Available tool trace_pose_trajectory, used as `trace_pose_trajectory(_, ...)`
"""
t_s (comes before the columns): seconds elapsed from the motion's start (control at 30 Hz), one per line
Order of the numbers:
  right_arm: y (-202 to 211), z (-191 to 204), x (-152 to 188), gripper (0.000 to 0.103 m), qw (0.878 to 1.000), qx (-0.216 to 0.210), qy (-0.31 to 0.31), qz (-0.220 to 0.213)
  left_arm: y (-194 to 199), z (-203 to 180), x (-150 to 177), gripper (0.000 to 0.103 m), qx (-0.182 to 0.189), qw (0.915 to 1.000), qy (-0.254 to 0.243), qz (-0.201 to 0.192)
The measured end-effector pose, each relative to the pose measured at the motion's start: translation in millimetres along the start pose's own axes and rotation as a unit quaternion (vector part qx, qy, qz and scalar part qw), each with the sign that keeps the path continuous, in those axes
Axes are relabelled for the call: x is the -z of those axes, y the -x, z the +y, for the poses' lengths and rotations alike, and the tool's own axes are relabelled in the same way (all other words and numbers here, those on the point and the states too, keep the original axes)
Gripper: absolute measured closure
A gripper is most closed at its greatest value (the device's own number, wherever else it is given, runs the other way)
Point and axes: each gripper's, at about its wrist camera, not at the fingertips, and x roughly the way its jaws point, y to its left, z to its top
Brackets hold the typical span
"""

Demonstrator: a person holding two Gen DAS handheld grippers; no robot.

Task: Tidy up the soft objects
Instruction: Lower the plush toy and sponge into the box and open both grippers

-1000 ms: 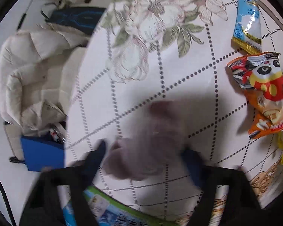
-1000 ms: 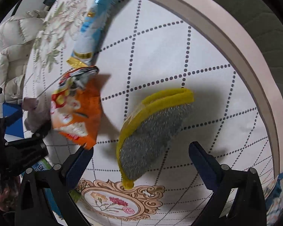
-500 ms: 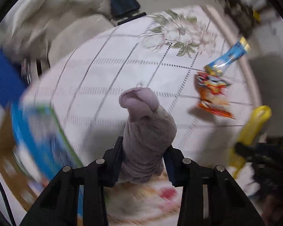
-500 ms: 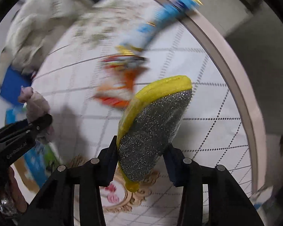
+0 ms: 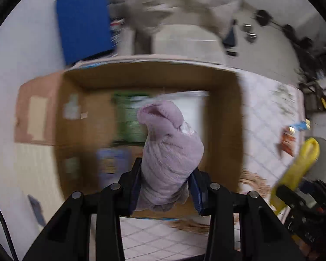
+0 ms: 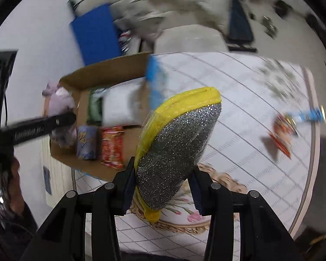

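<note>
Left hand-held gripper (image 5: pixel 166 187) clamps lilac sock (image 5: pixel 170 152) above box (image 5: pixel 226 113).

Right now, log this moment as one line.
left tongs: gripping purple sock above cardboard box | right tongs: gripping yellow scrubber above table

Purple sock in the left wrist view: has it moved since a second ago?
Yes. The purple sock, then lying on the tablecloth, is now lifted off it, clamped over the open cardboard box.

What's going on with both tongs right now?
Left tongs shut on purple sock, above the cardboard box. Right tongs shut on yellow scrubber. Nothing in the way.
</note>
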Motion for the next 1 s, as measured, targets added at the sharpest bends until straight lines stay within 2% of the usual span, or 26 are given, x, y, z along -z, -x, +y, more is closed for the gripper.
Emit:
trace_pose_trajectory(0.13,-31.4,50.2,-15.0,0.056,0.999,0.027,0.033,0.033,-36.1,56.6,-20.4,0.066,-0.001,0.9983,0.038,0.044)
trace_pose_trajectory(0.23,-56.1,66.8,-22.8,0.056,0.997,0.044,0.034,0.057,-59.0,79.1,-36.0,0.066,-0.014,0.997,0.044,0.063)
trace_pose_trajectory(0.43,-100.2,70.4,-32.1,0.056,0.994,0.066,0.025,0.088,-93.2,88.6,-60.6,0.066,-0.018,0.9949,0.037,0.092)
trace_pose_trajectory(0.73,-126.1,73.0,-29.2,0.055,0.99,0.073,0.004,0.12,-117.5,93.3,-73.1,0.064,-0.019,0.9917,0.023,0.125)
trace_pose_trajectory(0.83,-131.5,71.2,-28.6,0.044,0.988,0.061,-0.008,0.139,-119.9,97.6,-73.3,0.06,0.002,0.9894,0.034,0.141)
trace_pose_trajectory(0.9,-130.5,71.8,-28.5,0.024,0.989,0.06,-0.01,0.136,-114.9,101.2,-72.6,0.053,0.011,0.9893,0.046,0.138)
trace_pose_trajectory(1.0,-126.1,74.4,-28.9,0.022,0.99,0.059,-0.01,0.131,-99.9,101.9,-72.3,0.049,0.011,0.9918,0.044,0.12)
